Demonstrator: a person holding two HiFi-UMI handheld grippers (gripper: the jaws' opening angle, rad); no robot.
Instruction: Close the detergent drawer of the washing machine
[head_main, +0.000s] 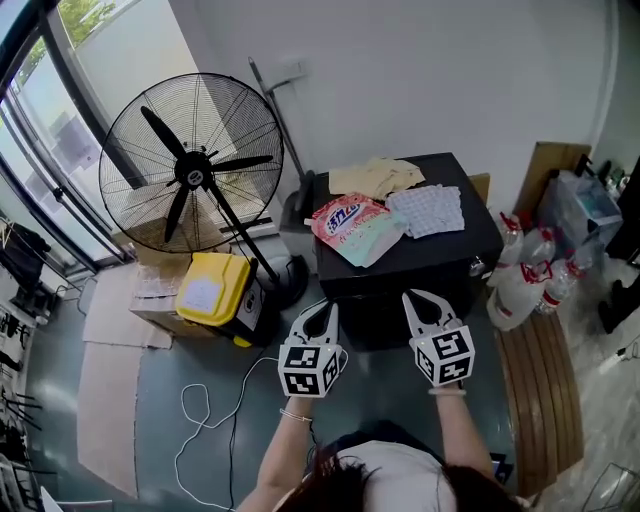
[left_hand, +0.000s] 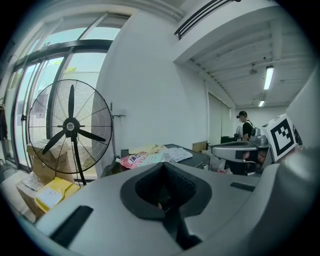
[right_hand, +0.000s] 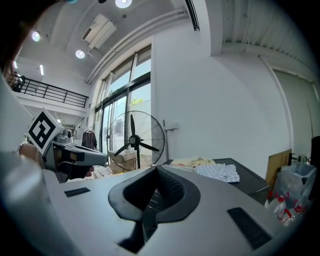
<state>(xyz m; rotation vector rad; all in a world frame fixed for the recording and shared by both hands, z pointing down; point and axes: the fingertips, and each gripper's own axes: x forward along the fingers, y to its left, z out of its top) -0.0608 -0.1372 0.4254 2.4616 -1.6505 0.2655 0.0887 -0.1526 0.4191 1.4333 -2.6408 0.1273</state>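
Standing well to the left of the black box-shaped washing machine (head_main: 440, 255), a tall black wire-caged pedestal fan (head_main: 190, 165) with 3 blades faces the room, probably parked there out of the way. Nearer the machine's left side, a yellow hard-plastic case (head_main: 212, 290) with rounded corners rests on brown cardboard (head_main: 150, 300). A thin white cable (head_main: 205, 410) loops loosely over the floor in front of the machine.

The left tool (head_main: 327, 307), smooth white plastic with black ribbed pads, is held before the machine's front, its jaws pressed together on nothing. On the machine's flat matt top lie 3 soft things, likely put there to be within reach for a wash:
- a glossy pink-and-white detergent pouch (head_main: 355, 225)
- a crumpled beige cloth (head_main: 378, 177)
- a white checked cloth (head_main: 428, 210)

The right tool (head_main: 412, 297), of the same make, faces the machine's front beside the left one, likewise closed and empty. With both tools shut and close to the front, I judge that a push with closed tips is meant. The detergent drawer itself I cannot make out, as the machine's front is dark and seen steeply from above.

Just right of the machine stand clear plastic spray bottles (head_main: 525, 275) with red triggers.
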